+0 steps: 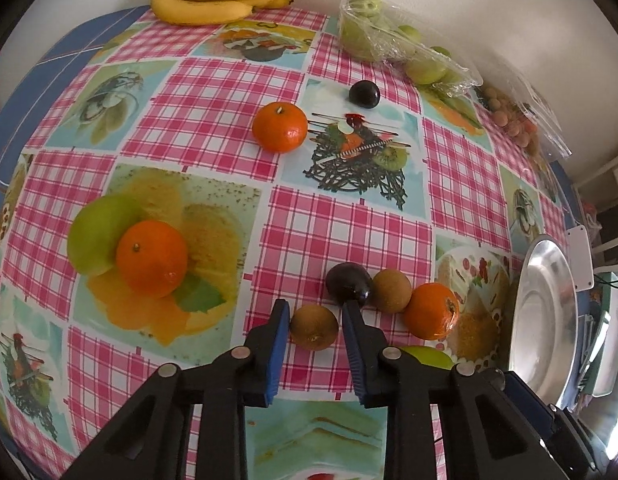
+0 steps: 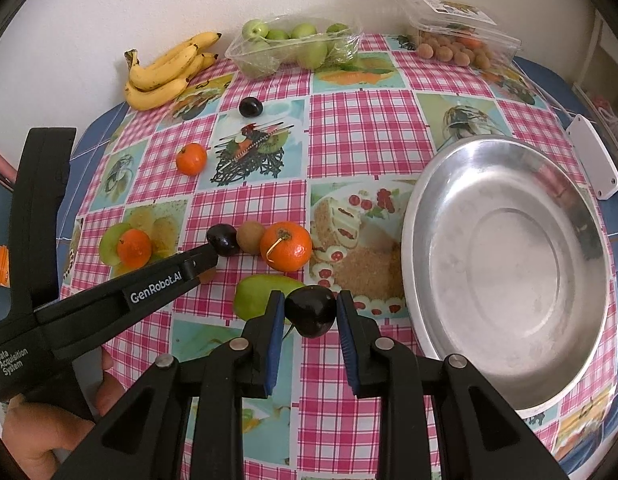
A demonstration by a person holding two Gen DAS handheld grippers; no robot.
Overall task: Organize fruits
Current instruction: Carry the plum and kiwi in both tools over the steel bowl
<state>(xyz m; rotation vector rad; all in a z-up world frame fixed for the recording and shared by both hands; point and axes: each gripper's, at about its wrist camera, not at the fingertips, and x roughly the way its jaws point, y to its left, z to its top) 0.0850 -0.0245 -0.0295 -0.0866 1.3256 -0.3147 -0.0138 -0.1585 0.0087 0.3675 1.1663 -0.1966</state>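
Two grips set | left gripper (image 1: 316, 312) jaws closed on small brown kiwi (image 1: 313, 327), matte, fuzzy | right gripper (image 2: 311, 306) jaws clamp glossy dark plum (image 2: 311, 311) | step: pick-up | next: lift both, carry to smooth metal bowl (image 2: 505, 268) right of right jaws

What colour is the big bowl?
Shiny silver metal bowl, seen best from the right wrist view.

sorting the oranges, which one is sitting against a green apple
The orange farthest left, overlapping the green apple. The far one stands alone; the third touches a brown fruit.
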